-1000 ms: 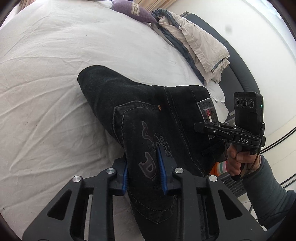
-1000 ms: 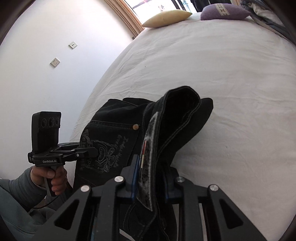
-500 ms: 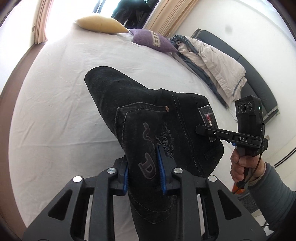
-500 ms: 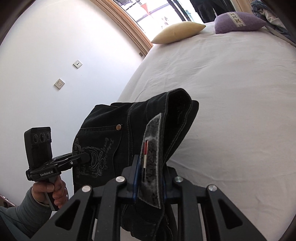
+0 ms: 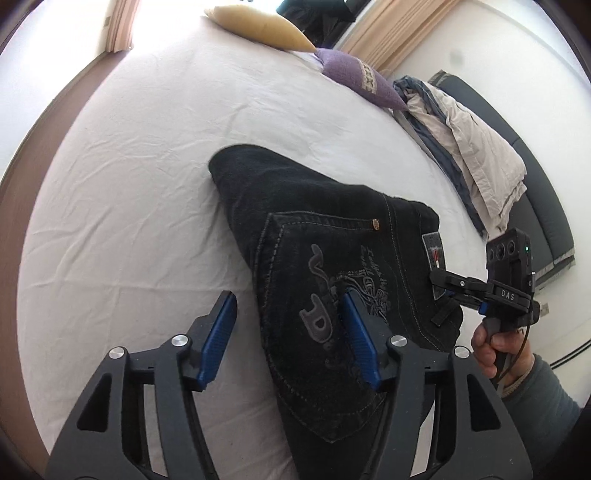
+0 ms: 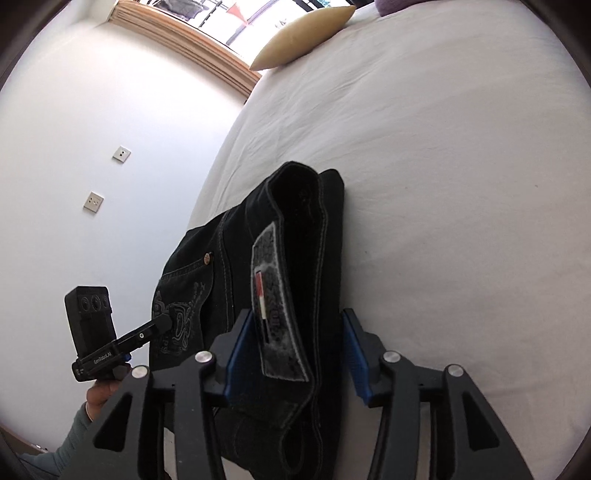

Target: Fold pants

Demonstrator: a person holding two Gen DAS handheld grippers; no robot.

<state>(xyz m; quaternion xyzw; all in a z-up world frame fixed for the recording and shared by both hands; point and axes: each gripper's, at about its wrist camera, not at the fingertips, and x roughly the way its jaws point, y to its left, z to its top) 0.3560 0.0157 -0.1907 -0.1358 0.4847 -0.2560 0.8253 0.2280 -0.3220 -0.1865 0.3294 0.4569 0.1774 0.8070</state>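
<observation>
Black jeans lie folded in a thick bundle on the white bed, back pocket with grey embroidery facing up. My left gripper is open; the pocket edge lies between its blue pads. The jeans also show in the right wrist view, waistband with its grey label patch upward. My right gripper is open around the waistband, its pads apart from the cloth. The right gripper shows in the left wrist view at the waistband corner, and the left gripper shows in the right wrist view at the pocket.
A yellow pillow and a purple pillow lie at the far end of the bed. A pile of beige and grey clothes sits at the right, beside a dark sofa. A white wall runs along the bed's left side.
Both grippers have opened and let go of the jeans. The bundle has come down and rests on the bed.
</observation>
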